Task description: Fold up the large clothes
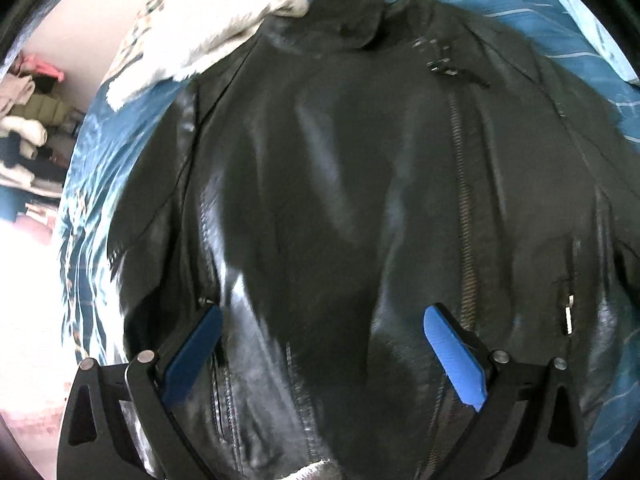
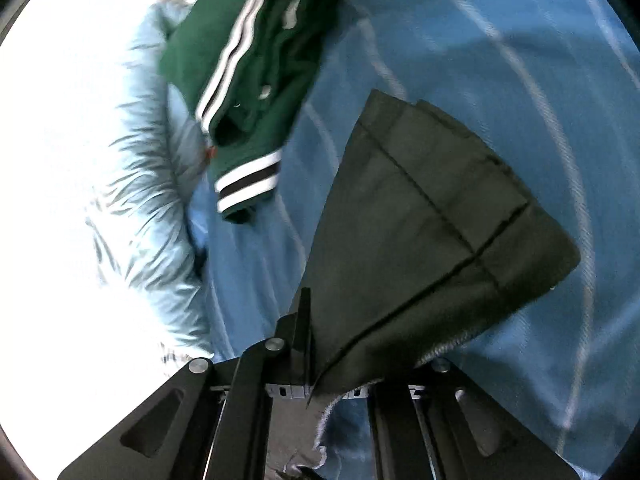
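A black leather jacket lies front-up on a blue striped bedsheet, its zipper running down the right of centre. My left gripper is open just above the jacket's lower front, blue pads spread wide, holding nothing. In the right wrist view my right gripper is shut on a dark flap of the black jacket and holds it lifted over the blue sheet.
A white fluffy garment lies beside the jacket's collar. A green varsity jacket with white stripes and a pale blue puffer lie on the bed to the left. Clothes are piled beyond the bed's left edge.
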`<state>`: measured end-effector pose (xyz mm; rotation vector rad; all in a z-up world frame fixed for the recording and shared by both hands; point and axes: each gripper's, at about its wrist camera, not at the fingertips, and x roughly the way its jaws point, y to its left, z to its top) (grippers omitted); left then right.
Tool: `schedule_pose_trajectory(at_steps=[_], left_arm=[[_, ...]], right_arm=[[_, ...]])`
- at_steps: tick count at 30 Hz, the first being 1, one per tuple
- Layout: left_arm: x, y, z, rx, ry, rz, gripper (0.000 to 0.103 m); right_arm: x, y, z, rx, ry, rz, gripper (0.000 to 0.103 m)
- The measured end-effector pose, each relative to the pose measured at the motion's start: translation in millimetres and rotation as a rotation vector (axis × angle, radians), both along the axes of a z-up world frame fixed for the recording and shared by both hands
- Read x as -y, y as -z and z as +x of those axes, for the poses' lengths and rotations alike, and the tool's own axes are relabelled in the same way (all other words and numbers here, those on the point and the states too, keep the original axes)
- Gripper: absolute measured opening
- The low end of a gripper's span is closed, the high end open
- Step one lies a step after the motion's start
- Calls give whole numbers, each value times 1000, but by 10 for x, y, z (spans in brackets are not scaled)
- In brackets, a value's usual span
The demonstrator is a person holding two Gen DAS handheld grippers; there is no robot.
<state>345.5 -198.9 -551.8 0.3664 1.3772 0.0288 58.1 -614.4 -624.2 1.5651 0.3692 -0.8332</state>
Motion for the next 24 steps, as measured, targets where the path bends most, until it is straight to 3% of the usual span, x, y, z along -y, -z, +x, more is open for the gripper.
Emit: schedule_pose_trajectory(at_steps=[2,3,5,7,9,13,16,21,24], left_arm=[[68,31,-6,-3,5,6,103],[115,54,48,-9,3,10,103],[124,91,92,-15,-8,13,103],[146,108,112,-6,-16,20,103],[163,119,150,1,-23,24,103],[137,153,204,-5,-47,24,103],[40,144,265,-4,-60,17,103],[-252,39,317,8,-105,-14,103],[-555,-12,343,10,-149,-15,103]], right_arm=[[127,294,176,-26,-62,92,17],[190,464,219,28,-73,115,20],[199,500,293,95,-67,109,20],[224,447,419,88,-81,84,16],[236,190,478,76,-97,25,6],[212,-479,538,104,-96,-65,6],[39,-1017,760,127,-162,-139,6],[-483,-1698,1661,163,-379,-233,6],[-968,-1893,2313,175,-521,-266,5]])
